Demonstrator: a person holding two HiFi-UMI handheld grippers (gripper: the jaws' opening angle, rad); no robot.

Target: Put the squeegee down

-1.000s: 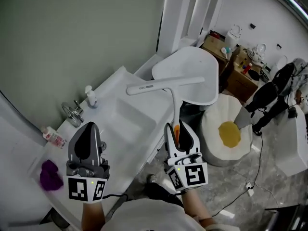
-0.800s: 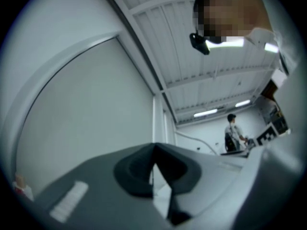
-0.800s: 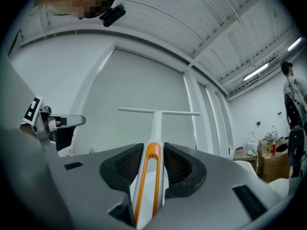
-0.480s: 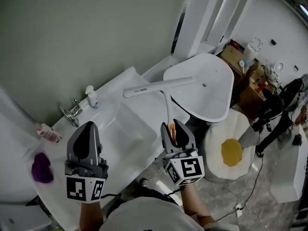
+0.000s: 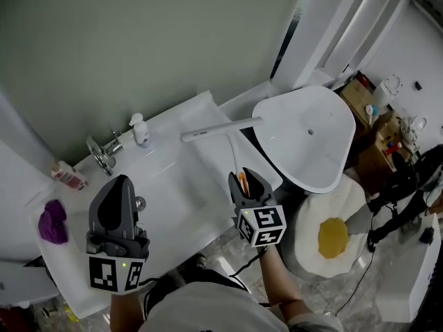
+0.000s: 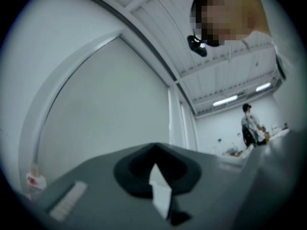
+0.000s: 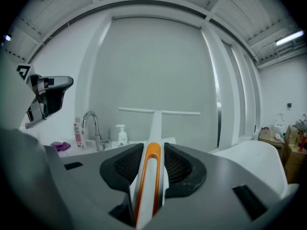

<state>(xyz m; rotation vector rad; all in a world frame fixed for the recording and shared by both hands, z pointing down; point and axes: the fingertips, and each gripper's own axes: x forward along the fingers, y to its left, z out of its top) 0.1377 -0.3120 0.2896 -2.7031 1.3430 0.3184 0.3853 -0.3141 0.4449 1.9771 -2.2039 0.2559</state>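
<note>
White sink surface (image 5: 66, 261) below my right gripper (image 5: 243, 177), clenched on the squeegee (image 5: 221, 128)
Light, stiff plastic; I hold its orange handle

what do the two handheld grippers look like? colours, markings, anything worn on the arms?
The left gripper and right gripper are alike: dark grey shells tapering toward the tips, with black jaw pads. Each has a white cube at the rear with black square markers. The forearms have no sleeves. The person's top is white.
</note>
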